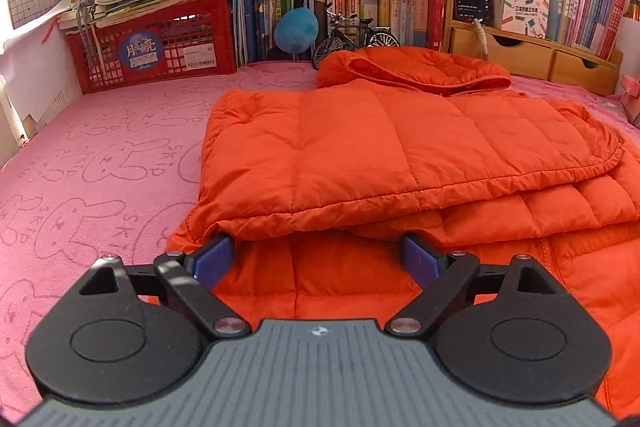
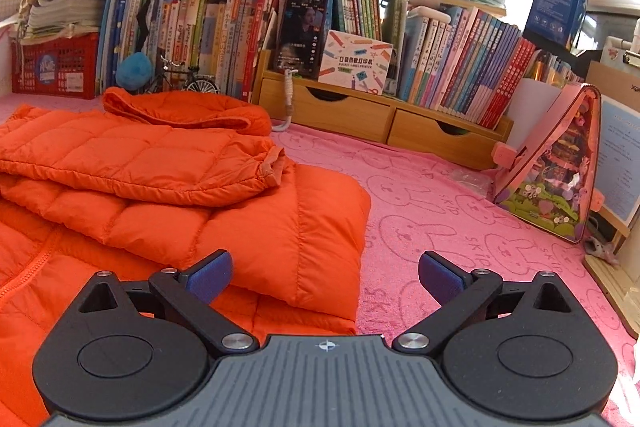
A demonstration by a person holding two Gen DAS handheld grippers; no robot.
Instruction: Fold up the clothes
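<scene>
An orange quilted puffer jacket lies on the pink towel, its sleeves folded across the body and its hood at the far end. My left gripper stands open over the jacket's near hem, its blue pads at the edge of the folded sleeve. In the right wrist view the same jacket fills the left half. My right gripper is open at the jacket's right edge, the left pad above the fabric and the right pad above the towel. Nothing is held in either.
A pink rabbit-print towel covers the surface. At the back stand a red crate with stacked papers, rows of books, a phone, a toy bicycle and wooden drawers. A pink folding case stands at the right.
</scene>
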